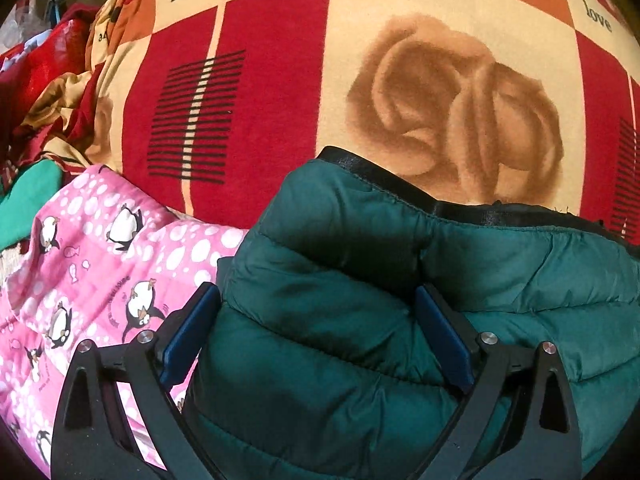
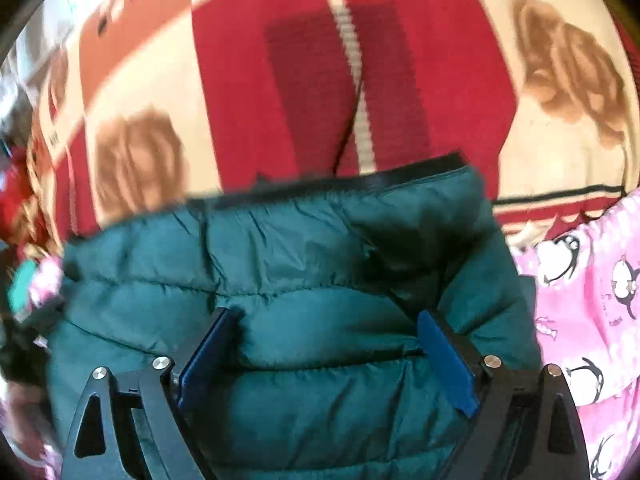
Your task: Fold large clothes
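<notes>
Left wrist view: my left gripper [image 1: 318, 312] is spread wide, its blue pads [image 1: 442, 340] straddling a puffed bulge of the green quilted jacket [image 1: 500, 256]. Whether it has real hold I cannot tell. The jacket lies on the rose-print blanket [image 1: 276, 80], its black-trimmed hem [image 1: 380, 178] facing away from me. Risk: slick padded fabric could squirt out of a shallow bite, so the fold would drag crooked.

Right wrist view, blurred: my right gripper [image 2: 326, 330] is equally wide, pads pressed into the jacket's quilting; grip uncertain here too. If one side slips while the other pulls, the hem skews.

Surroundings: the pink penguin quilt [image 1: 100, 264] lies touching the jacket's side and could get pinched along with it. A heap of crumpled red cloth [image 1: 52, 80] sits well apart.
</notes>
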Available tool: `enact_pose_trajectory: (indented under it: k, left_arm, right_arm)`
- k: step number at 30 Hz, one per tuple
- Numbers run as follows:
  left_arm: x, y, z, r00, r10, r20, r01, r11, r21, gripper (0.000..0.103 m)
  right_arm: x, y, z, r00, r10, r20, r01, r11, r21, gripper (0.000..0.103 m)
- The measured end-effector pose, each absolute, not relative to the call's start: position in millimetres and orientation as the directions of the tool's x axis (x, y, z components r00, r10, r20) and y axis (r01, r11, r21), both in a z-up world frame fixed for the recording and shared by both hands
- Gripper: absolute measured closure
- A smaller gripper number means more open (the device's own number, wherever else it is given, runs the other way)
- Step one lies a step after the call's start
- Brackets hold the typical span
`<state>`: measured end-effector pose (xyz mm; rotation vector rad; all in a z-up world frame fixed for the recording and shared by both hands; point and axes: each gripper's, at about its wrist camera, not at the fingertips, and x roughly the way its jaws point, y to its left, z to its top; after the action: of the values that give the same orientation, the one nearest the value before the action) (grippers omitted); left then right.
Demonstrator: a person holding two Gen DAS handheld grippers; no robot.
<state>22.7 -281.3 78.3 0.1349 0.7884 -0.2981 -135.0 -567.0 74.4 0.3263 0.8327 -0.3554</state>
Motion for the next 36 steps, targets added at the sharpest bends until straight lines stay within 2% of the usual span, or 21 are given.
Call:
enact_pose_trajectory:
  k: [5,12,17,19,27,36]
  left_arm:
    - [9,-271,90,0.668,-0.208,-0.714,0.311,0.95,0.013,0.006]
    - [-31,-245,107,0.688,-0.234,-0.687,0.322,0.947,-0.001,0.006]
    - [-56,-234,109,0.69,-0.226,-0.688,0.317,0.949,0.006,0.006]
    - [-66,-230,109,0.686,-0.224,-0.692,0.32,0.947,0.011,0.006]
    - [-99,-215,122,0.716,-0.215,-0.664,0.324,0.945,0.044,0.006]
    - [-92,-224,116,0.696,-0.24,-0.677,0.334,0.943,0.009,0.006]
  right_arm:
    - [-130,-554,78,0.59,-0.212,-0.779,0.436,0.896,0.086,0.006]
    - [-160,-504,108,0.692,-0.166,-0.702,0.35,0.929,0.124,0.006]
    - [-158,-474,78,0.635,-0.182,-0.751,0.331,0.942,0.051,0.005]
    - [-149,-473,71,0.615,-0.191,-0.765,0.347,0.937,0.045,0.001]
    - [-177,-480,94,0.65,-0.165,-0.742,0.376,0.918,0.126,0.002]
    - [-188,-498,110,0.64,-0.191,-0.744,0.408,0.905,0.118,0.002]
